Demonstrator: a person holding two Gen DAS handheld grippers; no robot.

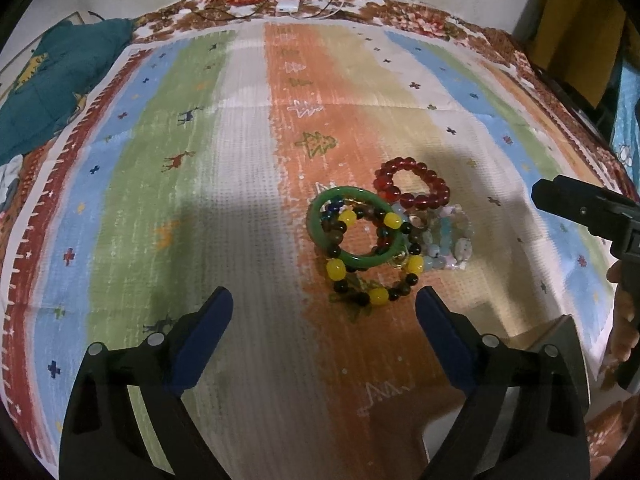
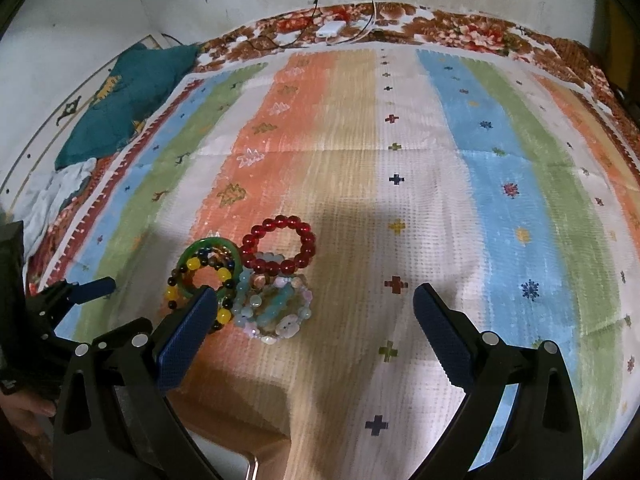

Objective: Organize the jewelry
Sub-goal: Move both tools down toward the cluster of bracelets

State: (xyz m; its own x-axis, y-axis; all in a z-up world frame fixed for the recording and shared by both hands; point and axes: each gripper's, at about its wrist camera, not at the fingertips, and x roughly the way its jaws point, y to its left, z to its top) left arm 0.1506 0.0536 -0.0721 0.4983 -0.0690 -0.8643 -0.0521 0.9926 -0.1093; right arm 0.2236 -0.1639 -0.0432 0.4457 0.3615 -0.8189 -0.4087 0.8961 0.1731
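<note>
A: Nearest the lens, low in both wrist views, the left gripper (image 1: 324,304) and right gripper (image 2: 316,304) gape wide, holding nothing.

B: And the jewelry?

A: Just past the tips, centre frame: green bangle (image 1: 320,236), yellow-and-dark bead bracelet (image 1: 376,284), pale bead bracelets (image 1: 448,236), red bead bracelet (image 1: 416,184), all heaped together on the striped cloth (image 1: 240,160).

B: So sorting looks barely begun.

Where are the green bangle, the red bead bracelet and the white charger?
green bangle (image 1: 370,261), left wrist view, lower arc of the ring
red bead bracelet (image 1: 443,191), left wrist view, beads on its right side
white charger (image 2: 331,29), right wrist view, middle of its body
</note>
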